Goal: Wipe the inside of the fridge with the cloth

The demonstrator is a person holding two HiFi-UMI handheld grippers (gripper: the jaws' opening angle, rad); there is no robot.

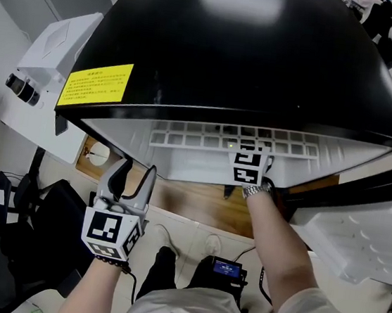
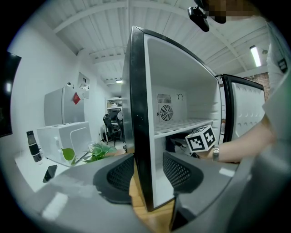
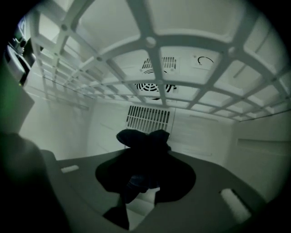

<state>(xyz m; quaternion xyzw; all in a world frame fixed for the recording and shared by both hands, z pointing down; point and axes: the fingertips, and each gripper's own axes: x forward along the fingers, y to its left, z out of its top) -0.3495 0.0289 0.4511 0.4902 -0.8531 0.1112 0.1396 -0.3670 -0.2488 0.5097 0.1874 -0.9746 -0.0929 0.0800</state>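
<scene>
From the head view the fridge is a glossy black box with a yellow label on its top, standing on a wooden surface. Its white, moulded door is swung open at the right. The left gripper is held just in front of the fridge's left front corner, wrist straight. The right gripper is reached in under a white grid shelf; only its marker cube, a metal watch and the bare forearm show, and the cloth is hidden here. The left gripper view looks along the black front edge of the fridge's side wall, which stands in the gap between the two mesh-textured pads. The jaws are well apart with a strip of wood showing beside the wall, so they grip nothing. This view alone shows a round fan on the smooth white back wall and a leafy plant outside. The right gripper view looks from below the shelf's ribbed plastic bars towards a slatted grille. Its jaws are closed most of the way on a dark, bunched cloth, whose crumpled folds stick out past the pads in front of the grille. Whether the cloth touches a fridge wall cannot be told.
</scene>
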